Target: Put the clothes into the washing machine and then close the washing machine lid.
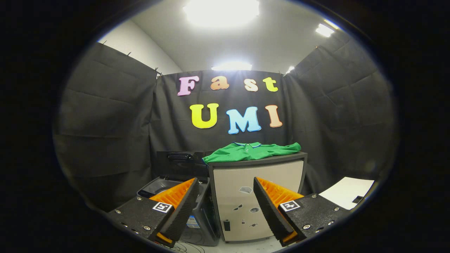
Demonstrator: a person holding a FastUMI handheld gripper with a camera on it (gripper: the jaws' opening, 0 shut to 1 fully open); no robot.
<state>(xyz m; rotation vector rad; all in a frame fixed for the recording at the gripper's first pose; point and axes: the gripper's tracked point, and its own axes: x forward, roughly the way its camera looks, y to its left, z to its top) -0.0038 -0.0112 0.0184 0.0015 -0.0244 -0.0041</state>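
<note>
claw point(225, 196) agape, washing machine point(175, 196) half-hidden

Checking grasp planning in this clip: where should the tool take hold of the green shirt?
Take the green shirt at the edge overhanging the cabinet top's near corner, coming in from the front. It lies flat, so only that edge offers something to pinch. The tool is open, well short of it.

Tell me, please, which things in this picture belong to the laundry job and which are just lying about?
For the job:
- green shirt, lying on top of the cabinet, well beyond the fingers
- washing machine, lid up, left of the cabinet
- gripper, fingers apart, holding nothing

Lying about:
- the cabinet itself, a stand only
- white sheet, to the right
</note>
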